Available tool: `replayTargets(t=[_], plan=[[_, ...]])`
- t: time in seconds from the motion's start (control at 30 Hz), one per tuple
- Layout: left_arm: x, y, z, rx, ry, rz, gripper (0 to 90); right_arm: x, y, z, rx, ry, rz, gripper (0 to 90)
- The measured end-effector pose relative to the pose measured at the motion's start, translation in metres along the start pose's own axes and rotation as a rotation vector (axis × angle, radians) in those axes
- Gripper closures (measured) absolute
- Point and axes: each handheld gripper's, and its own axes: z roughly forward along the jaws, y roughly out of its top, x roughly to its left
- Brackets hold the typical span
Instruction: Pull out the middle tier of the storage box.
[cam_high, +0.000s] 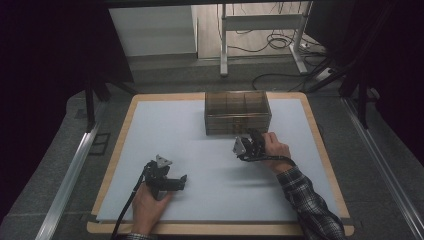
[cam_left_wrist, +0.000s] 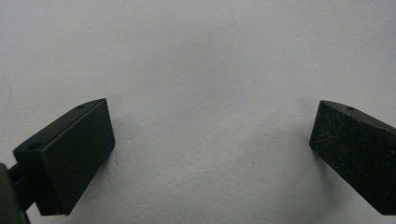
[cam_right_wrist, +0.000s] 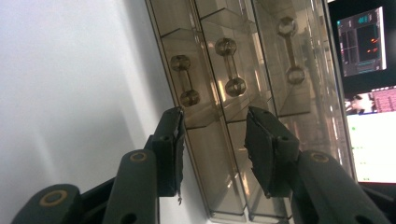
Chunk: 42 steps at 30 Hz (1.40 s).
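Note:
A translucent brown drawer box (cam_high: 237, 111) stands at the back middle of the white mat (cam_high: 200, 150). My right gripper (cam_high: 254, 136) is just in front of it, held by a hand in a plaid sleeve. In the right gripper view the open gripper (cam_right_wrist: 215, 135) is close to the box's front (cam_right_wrist: 261, 70), where three drawers each carry a bar handle (cam_right_wrist: 231, 66). The jaws flank the lower part of the middle drawer and hold nothing. My left gripper (cam_high: 181, 181) rests low over the mat near the front left. It is open (cam_left_wrist: 212, 140), with bare mat between its jaws.
The mat lies on a wooden board (cam_high: 125, 125) with grey floor around it. Behind the table stand white desk legs (cam_high: 223, 45) and loose cables (cam_high: 280, 42). A lit monitor (cam_right_wrist: 364, 42) shows past the box in the right gripper view.

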Motion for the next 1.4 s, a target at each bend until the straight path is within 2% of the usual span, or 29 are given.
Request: replayTargets(t=[0.13,0.2,0.23,0.3,0.4,0.57,0.77,0.87,0.9,0.93,0.97,1.2,1.4], plan=[[0.000,0.000,0.000,0.000,0.000,0.000,0.0,0.002,0.003,0.004,0.006,-0.021,-0.020,57.8],[0.000,0.000,0.000,0.000,0.000,0.000,0.0,0.003,0.005,0.006,0.008,-0.037,-0.044,58.6],[0.000,0.000,0.000,0.000,0.000,0.000,0.0,0.003,0.007,0.008,0.018,-0.051,-0.073,59.5],[0.000,0.000,0.000,0.000,0.000,0.000,0.0,0.004,0.007,0.008,0.022,-0.054,-0.077,60.0],[0.000,0.000,0.000,-0.002,-0.001,0.000,0.0,0.004,0.011,0.013,0.033,-0.091,-0.110,62.7],[0.000,0.000,0.000,-0.002,-0.001,0.000,0.0,0.003,0.016,0.019,0.037,-0.101,-0.139,67.7],[0.000,0.000,0.000,-0.001,-0.001,0.000,0.0,0.003,0.020,0.026,0.066,-0.137,-0.181,74.0],[0.000,0.000,0.000,-0.002,-0.001,0.000,0.0,0.006,0.021,0.027,0.056,-0.156,-0.200,75.2],[0.000,0.000,0.000,-0.002,0.000,0.000,0.0,0.007,0.022,0.027,0.061,-0.157,-0.204,76.3],[0.000,0.000,0.000,-0.001,-0.001,0.000,0.0,0.007,0.022,0.029,0.063,-0.114,-0.202,77.8],[0.000,0.000,0.000,-0.002,-0.001,0.000,0.0,0.010,0.022,0.028,0.071,-0.175,-0.215,78.0],[0.000,0.000,0.000,-0.002,-0.001,0.000,0.0,0.011,0.022,0.026,0.073,-0.185,-0.211,79.7],[0.000,0.000,0.000,-0.001,0.000,0.001,0.0,0.009,0.020,0.021,0.048,-0.156,-0.196,79.6]])
